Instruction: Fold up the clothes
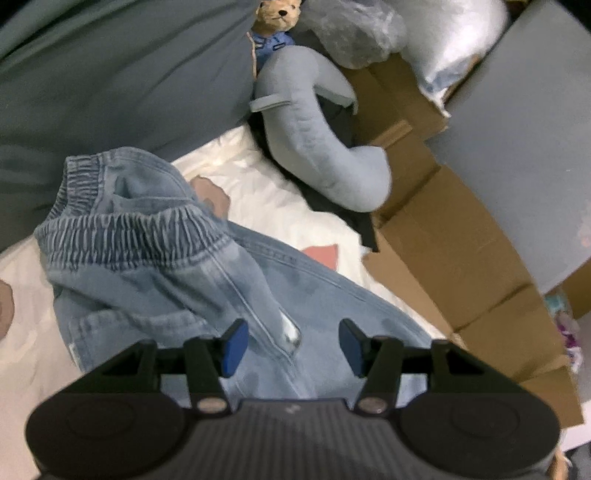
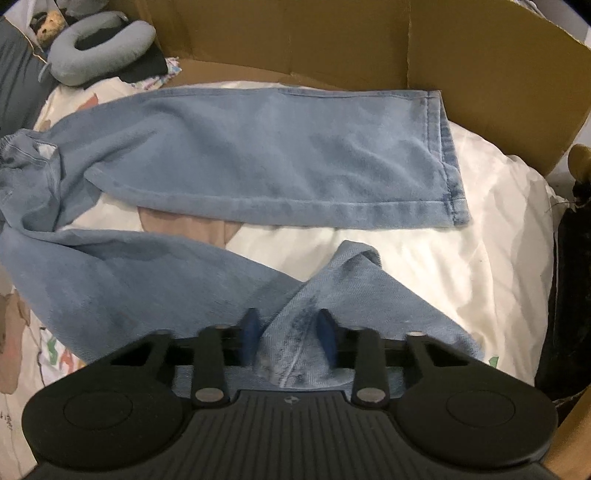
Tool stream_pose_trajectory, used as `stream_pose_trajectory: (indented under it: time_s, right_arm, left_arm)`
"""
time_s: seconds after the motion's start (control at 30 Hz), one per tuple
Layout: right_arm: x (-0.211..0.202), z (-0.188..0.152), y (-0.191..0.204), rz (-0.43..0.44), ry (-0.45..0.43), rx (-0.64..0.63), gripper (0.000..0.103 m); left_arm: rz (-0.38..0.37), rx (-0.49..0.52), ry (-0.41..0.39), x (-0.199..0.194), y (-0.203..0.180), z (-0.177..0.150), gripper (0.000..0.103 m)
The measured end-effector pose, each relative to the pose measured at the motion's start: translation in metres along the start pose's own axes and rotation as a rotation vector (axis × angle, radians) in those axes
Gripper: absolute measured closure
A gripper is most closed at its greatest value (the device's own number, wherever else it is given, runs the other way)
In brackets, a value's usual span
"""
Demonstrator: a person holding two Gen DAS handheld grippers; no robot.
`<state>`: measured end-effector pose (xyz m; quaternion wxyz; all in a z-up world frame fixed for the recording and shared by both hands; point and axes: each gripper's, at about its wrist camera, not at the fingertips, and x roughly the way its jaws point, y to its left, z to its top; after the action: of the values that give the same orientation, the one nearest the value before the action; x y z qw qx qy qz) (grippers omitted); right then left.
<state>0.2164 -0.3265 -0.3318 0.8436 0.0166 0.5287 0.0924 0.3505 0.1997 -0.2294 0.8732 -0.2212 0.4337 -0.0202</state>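
One pair of jeans (image 2: 258, 147) lay across a white sheet (image 2: 480, 258), its two legs spread apart, beside one cardboard box (image 2: 332, 40). The left gripper (image 1: 293, 345) hung released, its two fingers spread above the crumpled waistband (image 1: 136, 229). The right gripper (image 2: 290, 334) was clenched on a fold of the nearer leg. One neck pillow (image 1: 314, 147) and one teddy bear (image 1: 279, 13) lay beyond.

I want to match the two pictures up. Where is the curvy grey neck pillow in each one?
Left wrist view: the curved grey fabric neck pillow lies upper centre, between the white bedding and the brown cardboard.
Right wrist view: it sits small in the top left corner.
Shared landmark: the tan teddy bear right beside the pillow.
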Motion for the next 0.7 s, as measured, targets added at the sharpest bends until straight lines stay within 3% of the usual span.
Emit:
stream_pose_trajectory:
  time_s: [0.07,0.17,0.37,0.5,0.53,0.6,0.7]
  right_arm:
    - [0.001,-0.001,-0.001,-0.005,0.003,-0.005,0.081]
    - [0.002,-0.001,-0.002,-0.013,0.008,-0.013,0.085]
    - [0.001,-0.004,-0.004,-0.014,0.011,-0.012,0.086]
    - [0.001,-0.005,-0.006,-0.010,0.011,-0.008,0.086]
    - [0.000,-0.006,-0.007,-0.009,0.011,-0.007,0.086]
    - [0.000,-0.007,-0.008,-0.009,0.011,-0.006,0.087]
    - [-0.002,-0.008,-0.010,-0.011,0.005,-0.007,0.091]
  left_arm:
    - [0.031,0.000,0.004,0.012,0.002,0.003,0.046]
    - [0.069,-0.035,0.010,0.029,0.008,0.007,0.046]
    - [0.138,-0.089,-0.007,0.049,0.019,0.008,0.046]
    - [0.152,-0.176,-0.028,0.058,0.032,0.009,0.054]
    - [0.153,-0.191,-0.033,0.060,0.035,0.009,0.056]
    - [0.157,-0.215,-0.041,0.061,0.039,0.010,0.077]
    - [0.154,-0.241,-0.050,0.057,0.044,0.012,0.092]
